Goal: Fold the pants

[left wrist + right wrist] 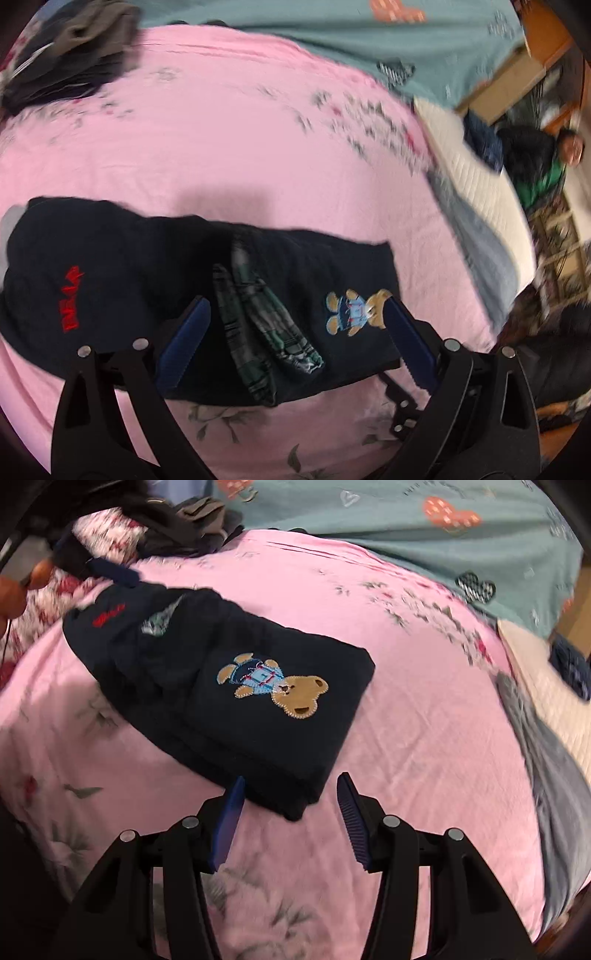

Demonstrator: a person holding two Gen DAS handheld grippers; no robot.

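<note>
Dark navy pants (pixel 122 258) lie folded on the pink floral bedsheet (pixel 221 147), with a bear patch (pixel 354 314), red lettering (pixel 70 302) and a plaid waistband lining (pixel 251 317) showing. My left gripper (pixel 295 302) hovers open over them, its blue fingers wide on either side of the lining. In the right wrist view the pants (pixel 207 731) form a flat rectangle with the bear patch (pixel 280 686) on top. My right gripper (pixel 291 779) is open, and the near corner of the pants sits between its fingertips without being pressed. The left gripper's blue finger (pixel 114 572) shows blurred at the pants' far left end.
A heap of dark and grey clothes (pixel 74 48) lies at the far left of the bed. A teal quilt with hearts (pixel 406 524) covers the back. The white mattress edge (pixel 480 192) drops off on the right, where a person (pixel 535 155) sits low beside wooden furniture.
</note>
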